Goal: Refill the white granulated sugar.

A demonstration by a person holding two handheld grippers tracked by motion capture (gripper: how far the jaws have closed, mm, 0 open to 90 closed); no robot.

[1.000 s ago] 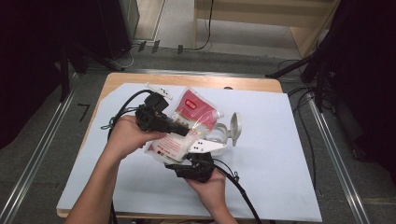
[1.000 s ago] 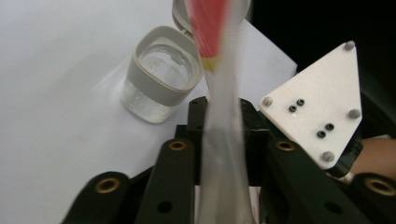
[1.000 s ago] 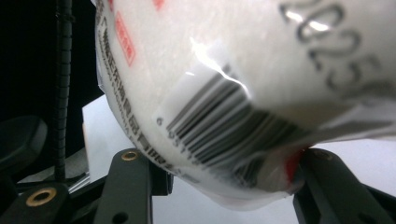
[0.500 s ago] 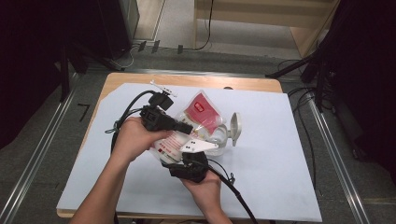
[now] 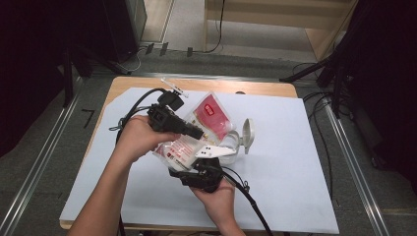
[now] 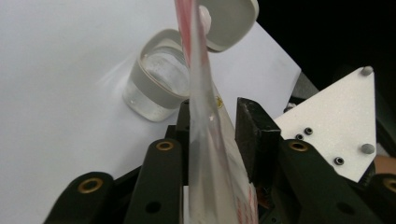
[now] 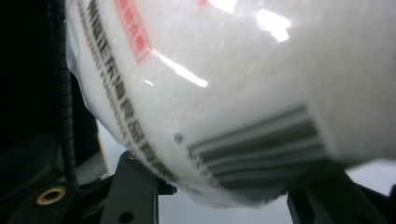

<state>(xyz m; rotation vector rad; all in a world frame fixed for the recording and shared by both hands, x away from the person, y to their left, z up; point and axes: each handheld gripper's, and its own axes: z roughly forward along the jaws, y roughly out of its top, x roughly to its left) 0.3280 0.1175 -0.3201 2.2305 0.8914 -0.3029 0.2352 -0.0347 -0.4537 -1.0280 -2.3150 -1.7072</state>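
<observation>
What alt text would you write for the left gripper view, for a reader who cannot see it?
A thin clear plastic packet with red print stands edge-on between the left gripper's two black jaws. Behind it, a small clear jar sits on the white table sheet, its grey lid flipped open.

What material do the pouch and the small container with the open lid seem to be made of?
The pouch looks like thin glossy plastic film: it shows bright glare, a printed barcode and red print, and it bulges softly. The container seems to be clear plastic, perhaps glass, since the white sheet shows through its wall; it has an opaque pale band at the rim. Its lid looks like matte off-white plastic.
</observation>
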